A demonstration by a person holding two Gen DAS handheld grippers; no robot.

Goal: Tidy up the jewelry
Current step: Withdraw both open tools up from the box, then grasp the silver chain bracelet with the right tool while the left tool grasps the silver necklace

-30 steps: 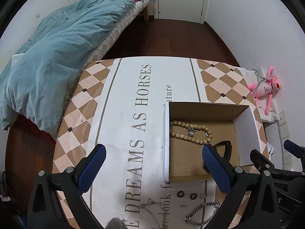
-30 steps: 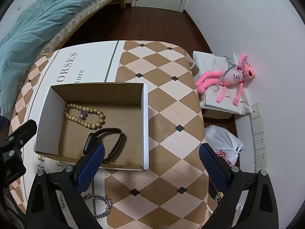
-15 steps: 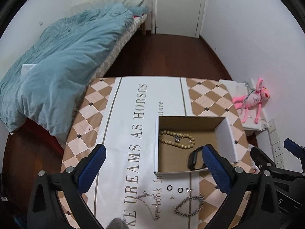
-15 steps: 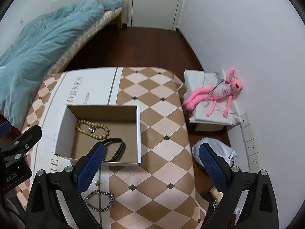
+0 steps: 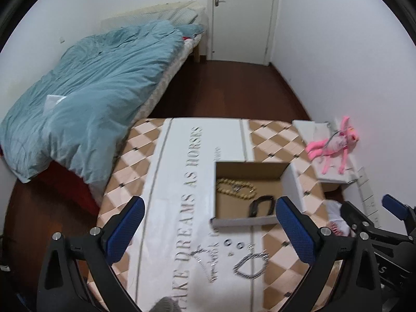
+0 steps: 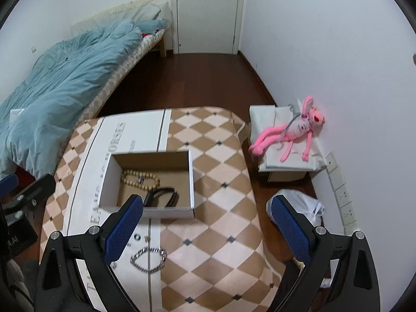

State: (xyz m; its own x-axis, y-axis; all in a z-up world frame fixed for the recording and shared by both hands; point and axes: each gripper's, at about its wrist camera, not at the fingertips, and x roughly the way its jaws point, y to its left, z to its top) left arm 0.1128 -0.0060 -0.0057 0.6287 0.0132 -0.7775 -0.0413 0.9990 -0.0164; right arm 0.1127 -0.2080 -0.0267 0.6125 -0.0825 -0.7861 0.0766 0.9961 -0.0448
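An open cardboard box stands on the table. Inside lie a beige bead bracelet and a black band. In front of the box lie a silver chain bracelet, a thin silver necklace, two small dark rings and a tiny stud. My left gripper and my right gripper hover high above the table's near side, both wide open with nothing between the blue pads.
The table wears a chequered cloth with a white printed runner. A bed with a blue duvet lies left. A pink plush toy rests on a white box by the right wall, a plastic bag on the floor beside it.
Both grippers have risen and pulled back from the table, so the box and jewelry look smaller and more of the room shows. Both stayed open and empty.
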